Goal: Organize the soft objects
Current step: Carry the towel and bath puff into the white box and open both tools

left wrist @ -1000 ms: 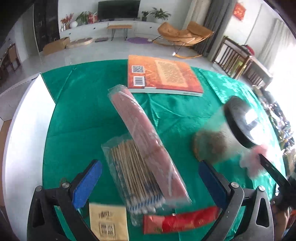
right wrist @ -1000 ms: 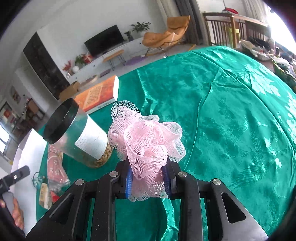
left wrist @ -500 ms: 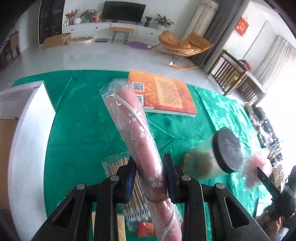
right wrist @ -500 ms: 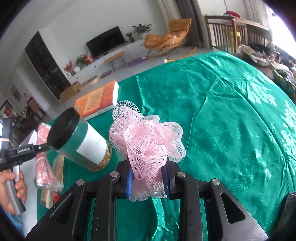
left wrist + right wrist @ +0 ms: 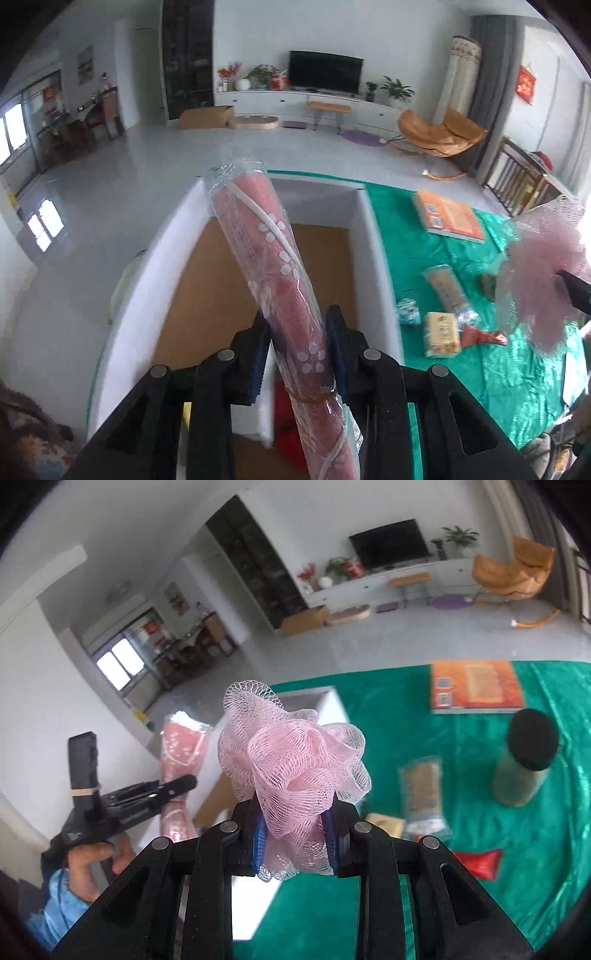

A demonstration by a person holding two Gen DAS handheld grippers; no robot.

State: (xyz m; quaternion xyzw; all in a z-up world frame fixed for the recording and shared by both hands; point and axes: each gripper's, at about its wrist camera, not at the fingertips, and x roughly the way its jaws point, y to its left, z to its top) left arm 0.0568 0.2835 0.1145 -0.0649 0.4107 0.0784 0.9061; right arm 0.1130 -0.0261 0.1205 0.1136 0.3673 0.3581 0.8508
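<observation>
Left gripper (image 5: 299,345) clamped on pink rolled cloth in clear wrap (image 5: 275,273), held over open white box (image 5: 373,251). Pink mesh sponge (image 5: 543,273) at right edge, above green desk (image 5: 517,369). Orange book (image 5: 452,216) far behind.

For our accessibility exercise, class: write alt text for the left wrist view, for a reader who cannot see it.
The left gripper clamps a pink flower-patterned roll in clear plastic, held above an open white box with a brown floor. To the right, a green tablecloth holds an orange book and small packets, with a pink mesh pouf at the frame's edge.
</observation>
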